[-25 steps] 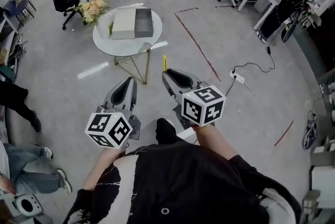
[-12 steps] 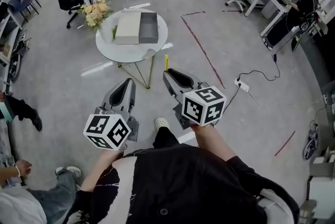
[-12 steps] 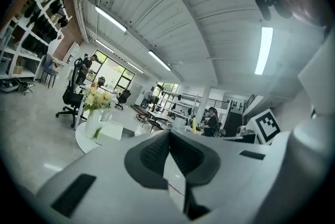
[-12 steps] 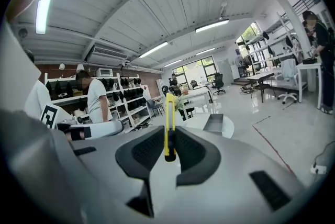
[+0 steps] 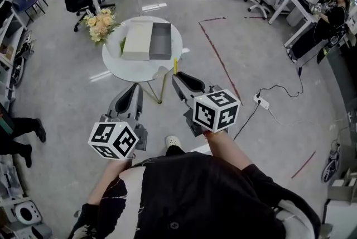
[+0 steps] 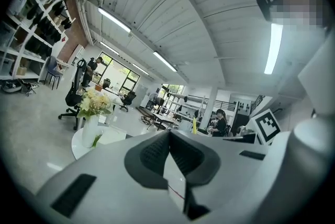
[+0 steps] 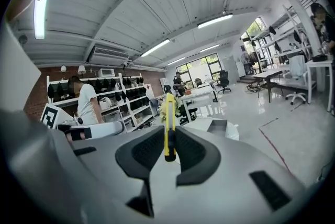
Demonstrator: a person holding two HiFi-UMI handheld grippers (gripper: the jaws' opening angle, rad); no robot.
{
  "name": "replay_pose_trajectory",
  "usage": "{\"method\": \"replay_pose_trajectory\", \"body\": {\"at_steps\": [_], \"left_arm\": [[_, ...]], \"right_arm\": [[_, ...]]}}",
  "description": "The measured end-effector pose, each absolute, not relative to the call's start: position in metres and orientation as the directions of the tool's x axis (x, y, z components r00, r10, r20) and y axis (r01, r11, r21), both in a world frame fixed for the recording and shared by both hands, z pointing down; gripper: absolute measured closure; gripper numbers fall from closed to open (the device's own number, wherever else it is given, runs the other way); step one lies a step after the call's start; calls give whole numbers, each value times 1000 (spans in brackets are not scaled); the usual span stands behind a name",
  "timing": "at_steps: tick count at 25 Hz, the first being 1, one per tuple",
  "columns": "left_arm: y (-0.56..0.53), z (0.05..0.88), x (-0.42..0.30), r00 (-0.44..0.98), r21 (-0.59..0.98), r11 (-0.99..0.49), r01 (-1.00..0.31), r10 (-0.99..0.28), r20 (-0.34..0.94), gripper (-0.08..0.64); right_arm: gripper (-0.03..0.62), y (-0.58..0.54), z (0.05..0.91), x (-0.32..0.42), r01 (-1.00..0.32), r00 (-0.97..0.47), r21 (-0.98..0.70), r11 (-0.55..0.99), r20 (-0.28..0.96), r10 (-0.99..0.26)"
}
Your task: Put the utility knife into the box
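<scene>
Right claw (image 7: 168,148) clamps the yellow utility knife (image 7: 168,121) upright; left claw (image 6: 168,157) looks pressed together, empty.

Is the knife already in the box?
No, the knife is clamped in the right gripper, while the box sits empty on the table ahead.

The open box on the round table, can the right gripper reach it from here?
Probably not yet: the right gripper, shut on the utility knife, hangs short of the table; nothing blocks the box.
</scene>
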State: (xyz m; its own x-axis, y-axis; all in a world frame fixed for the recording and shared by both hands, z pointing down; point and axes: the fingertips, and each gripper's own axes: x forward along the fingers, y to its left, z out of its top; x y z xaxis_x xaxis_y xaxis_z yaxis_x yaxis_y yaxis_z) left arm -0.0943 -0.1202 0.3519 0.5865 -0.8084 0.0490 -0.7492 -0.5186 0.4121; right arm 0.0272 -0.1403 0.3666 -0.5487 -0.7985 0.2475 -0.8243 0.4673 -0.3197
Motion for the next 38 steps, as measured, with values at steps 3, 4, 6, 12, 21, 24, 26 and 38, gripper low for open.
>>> {"method": "replay_pose_trajectory", "body": {"at_steps": [3,4,6,12,21,24,26,38], "left_arm": [[-143,346,-88,573,407,-509,-759,-819,44,549],[-150,344,-86,568,404,-506,-762,-822,41,549],[-164,340,-83,556,398,-499,-770,-830,34,549],[-201,333,-73,524,389,-480,-787,-852,9,549],[-229,348,-57,482,397,-439,-806,-876,11,549],[-227,365,-65,452,417,-393,-820,-891,50,549],[-227,373,-72,430,435,-363,-824,-901,64,549],[-257,394,-99,419,442,-334,-832,-901,108,549]], "right_arm": [[523,-167,358,33,-817,-560,-312,484,237,-794],[523,-175,356,36,-816,-563,-309,488,233,-793],[523,-191,351,41,-813,-568,-303,497,223,-792],[523,-233,345,51,-793,-599,-288,537,208,-773],[523,-268,360,64,-760,-644,-288,583,213,-734],[523,-273,375,74,-766,-637,-306,566,237,-734],[523,-275,387,77,-769,-633,-315,556,255,-731],[523,-310,445,64,-781,-616,-392,486,353,-705]]}}
